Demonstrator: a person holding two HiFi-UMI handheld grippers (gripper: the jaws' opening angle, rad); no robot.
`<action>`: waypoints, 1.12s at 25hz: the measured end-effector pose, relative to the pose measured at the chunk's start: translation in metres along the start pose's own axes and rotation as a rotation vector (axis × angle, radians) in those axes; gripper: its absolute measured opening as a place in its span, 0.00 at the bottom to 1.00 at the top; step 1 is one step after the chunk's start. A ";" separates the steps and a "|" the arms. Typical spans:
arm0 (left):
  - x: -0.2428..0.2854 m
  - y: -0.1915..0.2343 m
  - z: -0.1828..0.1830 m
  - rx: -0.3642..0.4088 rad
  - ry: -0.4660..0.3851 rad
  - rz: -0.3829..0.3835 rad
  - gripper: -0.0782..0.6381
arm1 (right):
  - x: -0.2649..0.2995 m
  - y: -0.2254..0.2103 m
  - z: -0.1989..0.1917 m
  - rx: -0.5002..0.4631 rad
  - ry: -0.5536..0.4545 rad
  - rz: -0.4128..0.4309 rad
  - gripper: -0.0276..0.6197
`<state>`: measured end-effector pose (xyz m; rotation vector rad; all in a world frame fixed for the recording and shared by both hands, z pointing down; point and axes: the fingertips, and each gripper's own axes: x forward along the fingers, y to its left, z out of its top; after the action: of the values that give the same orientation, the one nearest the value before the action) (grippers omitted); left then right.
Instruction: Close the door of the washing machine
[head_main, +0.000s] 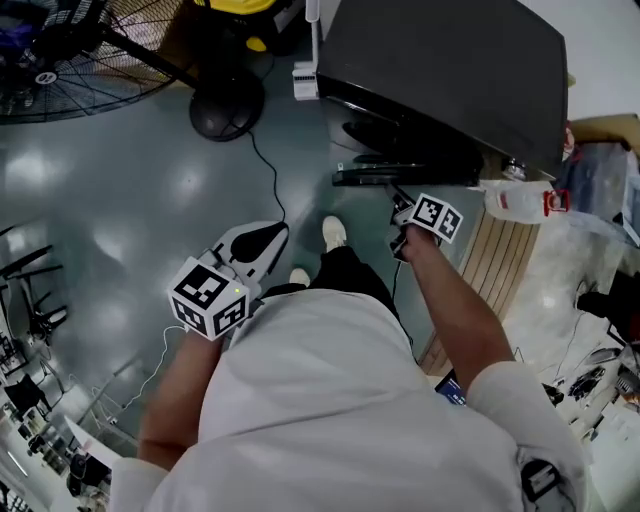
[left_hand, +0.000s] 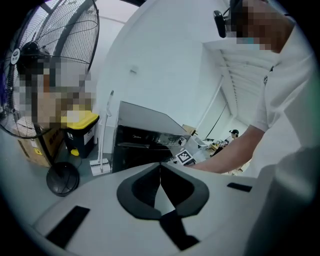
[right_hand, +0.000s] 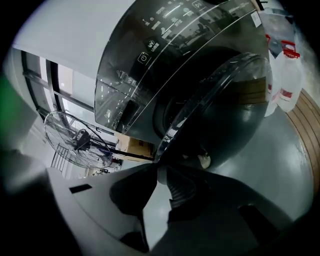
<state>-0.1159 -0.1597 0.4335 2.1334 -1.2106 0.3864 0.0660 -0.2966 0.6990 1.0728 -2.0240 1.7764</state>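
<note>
Left arm: bent at the person's side, forearm bare below a white sleeve, holding the left claw (head_main: 262, 240) over the grey floor (head_main: 150, 200), tilted forward and down, well apart from the machine.
Left claw state: tips drawn together (left_hand: 160, 165), nothing between them.
Right arm: stretched forward and down, reaching the right claw (head_main: 398, 205) to the door.
Right claw state: narrow, with the tips all but meeting (right_hand: 157, 167) right at the door's lower rim; nothing shows gripped between them, and whether they touch the rim cannot be made out.
Door (right_hand: 225, 115): round, dark and glassy, swung open and standing out from the machine's front; seen edge-on from the head view (head_main: 400, 178).
Washing machine (head_main: 440, 70): dark, front-loading, standing on the floor ahead of the person.
Drum opening (right_hand: 167, 115): dark behind the door; contents cannot be made out.
Bottle (head_main: 520, 200): translucent white with a red cap, beside the machine by the wooden slats (head_main: 500, 270); its fill level is unclear.
Bin (left_hand: 80, 132): black with a yellow lid, shut, left of the machine.
</note>
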 end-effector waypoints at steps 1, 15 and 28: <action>-0.001 0.001 0.001 -0.003 -0.002 0.007 0.13 | 0.002 0.001 0.004 -0.004 -0.001 0.003 0.15; -0.003 0.012 0.004 -0.022 0.009 0.049 0.13 | 0.035 0.006 0.055 -0.099 -0.007 -0.013 0.09; 0.006 0.024 0.017 -0.019 0.013 0.062 0.13 | 0.047 0.008 0.080 -0.179 -0.002 -0.029 0.05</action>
<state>-0.1338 -0.1833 0.4329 2.0778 -1.2698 0.4134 0.0496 -0.3880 0.7034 1.0435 -2.1106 1.5460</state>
